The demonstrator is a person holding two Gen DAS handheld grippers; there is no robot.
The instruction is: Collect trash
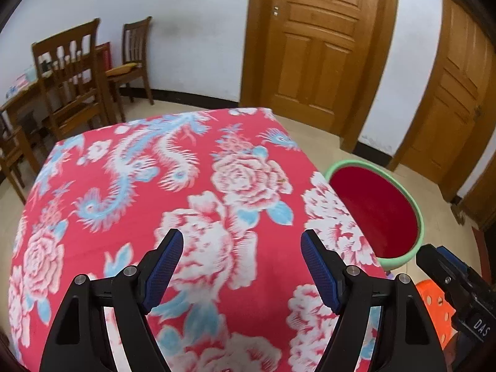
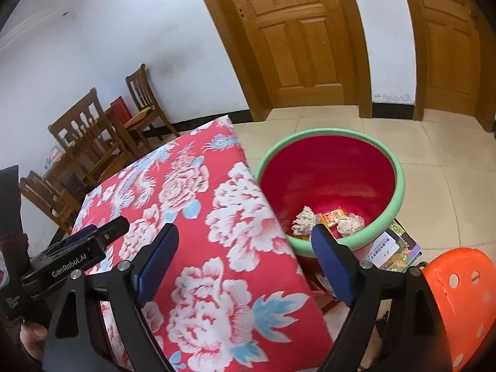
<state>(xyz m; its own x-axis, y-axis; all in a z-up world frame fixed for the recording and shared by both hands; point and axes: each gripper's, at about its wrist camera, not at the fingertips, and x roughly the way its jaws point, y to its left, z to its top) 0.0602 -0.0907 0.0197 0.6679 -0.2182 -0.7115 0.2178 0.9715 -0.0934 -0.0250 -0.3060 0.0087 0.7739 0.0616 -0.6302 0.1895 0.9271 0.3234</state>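
Note:
A red basin with a green rim [image 2: 387, 217] stands on the floor right of the table; it also shows in the left wrist view [image 1: 417, 214]. Inside lie two crumpled paper balls [image 2: 303, 220] [image 2: 352, 223] and a red-yellow wrapper [image 2: 333, 217]. My left gripper [image 1: 241, 266] is open and empty above the red floral tablecloth [image 1: 186, 186]. My right gripper [image 2: 245, 266] is open and empty over the table's right edge [image 2: 272, 210], beside the basin. No trash shows on the cloth.
An orange plastic stool [image 2: 458, 297] stands at the right, with booklets [image 2: 393, 248] on the floor by the basin. Wooden chairs [image 1: 71, 71] and a wooden table [image 1: 21, 96] stand at the far left. Two wooden doors [image 1: 316, 40] are behind.

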